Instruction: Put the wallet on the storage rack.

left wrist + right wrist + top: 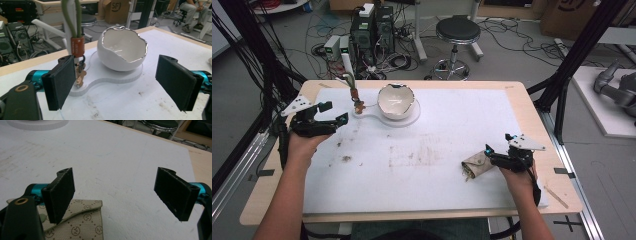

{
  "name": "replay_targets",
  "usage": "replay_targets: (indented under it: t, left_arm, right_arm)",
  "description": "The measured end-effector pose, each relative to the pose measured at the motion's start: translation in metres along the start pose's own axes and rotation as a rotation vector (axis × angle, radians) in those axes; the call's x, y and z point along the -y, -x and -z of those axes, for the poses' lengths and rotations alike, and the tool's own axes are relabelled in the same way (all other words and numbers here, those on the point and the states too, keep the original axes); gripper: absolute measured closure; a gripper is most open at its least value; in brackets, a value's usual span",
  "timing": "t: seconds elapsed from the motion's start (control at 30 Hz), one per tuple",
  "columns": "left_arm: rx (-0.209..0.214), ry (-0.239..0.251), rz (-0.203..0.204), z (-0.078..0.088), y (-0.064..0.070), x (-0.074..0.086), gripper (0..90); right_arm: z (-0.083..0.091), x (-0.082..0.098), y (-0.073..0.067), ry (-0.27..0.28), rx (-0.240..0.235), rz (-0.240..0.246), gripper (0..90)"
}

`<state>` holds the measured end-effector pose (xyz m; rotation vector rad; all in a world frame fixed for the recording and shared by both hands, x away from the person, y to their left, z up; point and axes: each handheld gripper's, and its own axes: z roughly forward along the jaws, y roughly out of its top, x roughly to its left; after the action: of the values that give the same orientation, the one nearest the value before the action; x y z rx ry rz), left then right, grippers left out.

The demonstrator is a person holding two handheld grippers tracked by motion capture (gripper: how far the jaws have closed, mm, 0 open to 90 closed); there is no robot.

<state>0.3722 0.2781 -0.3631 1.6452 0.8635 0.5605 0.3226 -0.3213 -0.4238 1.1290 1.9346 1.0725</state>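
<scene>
Hovering with jaws spread and empty, left gripper (pixel 332 113) near the bowl (pixel 395 101) and hanging strap (pixel 353 88), right gripper (pixel 496 150) released just beside the pouch (pixel 477 165) on the mat (pixel 437 150).

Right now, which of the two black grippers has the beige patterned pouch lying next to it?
The right gripper: the beige patterned fabric pouch lies just by its jaws. The left gripper is far from it, open near the white egg-shaped ceramic bowl.
</scene>
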Motion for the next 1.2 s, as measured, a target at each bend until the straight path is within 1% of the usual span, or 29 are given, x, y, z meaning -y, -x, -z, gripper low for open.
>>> replay_targets:
  t: [0.1, 0.27, 0.3, 0.33, 0.37, 0.43, 0.5, 0.53, 0.63, 0.77, 0.83, 0.87, 0.9, 1.0, 1.07, 1.1, 1.13, 1.2]
  left_arm:
    - [0.014, -0.003, -0.005, -0.002, 0.004, -0.001, 16.5]
    - [0.042, -0.022, -0.006, -0.011, 0.016, -0.001, 16.5]
    - [0.042, -0.022, -0.006, -0.011, 0.016, -0.001, 16.5]
    - [0.058, -0.031, -0.011, -0.015, 0.021, -0.001, 16.5]
    - [0.064, -0.034, -0.012, -0.017, 0.024, -0.001, 16.5]
    - [0.068, -0.038, -0.018, -0.019, 0.026, -0.001, 16.5]
    - [0.088, -0.046, -0.023, -0.027, 0.034, -0.001, 16.5]
    - [0.088, -0.046, -0.023, -0.027, 0.034, -0.001, 16.5]
    - [0.123, -0.075, -0.031, -0.040, 0.045, 0.000, 16.5]
    - [0.156, -0.107, -0.046, -0.055, 0.056, 0.000, 16.5]
    - [0.171, -0.103, -0.048, -0.060, 0.061, 0.000, 16.5]
    - [0.171, -0.103, -0.048, -0.060, 0.061, 0.000, 16.5]
    - [0.188, -0.110, -0.049, -0.067, 0.065, -0.001, 16.5]
    - [0.212, -0.117, -0.056, -0.078, 0.072, -0.002, 16.5]
    - [0.223, -0.119, -0.060, -0.083, 0.076, -0.004, 16.5]
    - [0.223, -0.119, -0.060, -0.083, 0.076, -0.004, 16.5]
    - [0.238, -0.118, -0.066, -0.090, 0.082, -0.006, 16.5]
    - [0.254, -0.119, -0.070, -0.096, 0.087, -0.007, 16.5]
  right_arm:
    - [0.000, 0.000, 0.001, 0.002, 0.005, 0.001, 17.1]
    - [0.001, -0.001, 0.002, 0.008, 0.015, -0.004, 17.1]
    - [0.001, -0.001, 0.003, 0.007, 0.015, -0.009, 17.1]
    - [0.002, -0.001, 0.004, 0.006, 0.018, -0.011, 17.1]
    - [0.002, 0.000, 0.004, 0.007, 0.019, -0.014, 17.1]
    - [0.002, 0.000, 0.006, 0.006, 0.021, -0.013, 17.1]
    - [0.004, 0.002, 0.008, 0.007, 0.027, -0.021, 17.1]
    - [0.004, 0.002, 0.008, 0.007, 0.027, -0.021, 17.1]
    - [0.009, 0.004, 0.012, 0.009, 0.035, -0.032, 17.1]
    - [0.015, 0.009, 0.016, 0.009, 0.051, -0.041, 17.1]
    - [0.018, 0.010, 0.017, 0.008, 0.057, -0.050, 17.1]
    - [0.018, 0.010, 0.017, 0.008, 0.057, -0.050, 17.1]
    - [0.023, 0.012, 0.018, 0.007, 0.062, -0.053, 17.1]
    - [0.029, 0.016, 0.019, 0.006, 0.072, -0.056, 17.1]
    - [0.034, 0.019, 0.021, 0.004, 0.083, -0.060, 17.1]
    - [0.036, 0.020, 0.022, 0.003, 0.086, -0.067, 17.1]
    - [0.040, 0.022, 0.024, 0.001, 0.095, -0.071, 17.1]
    - [0.045, 0.026, 0.026, 0.001, 0.103, -0.081, 17.1]
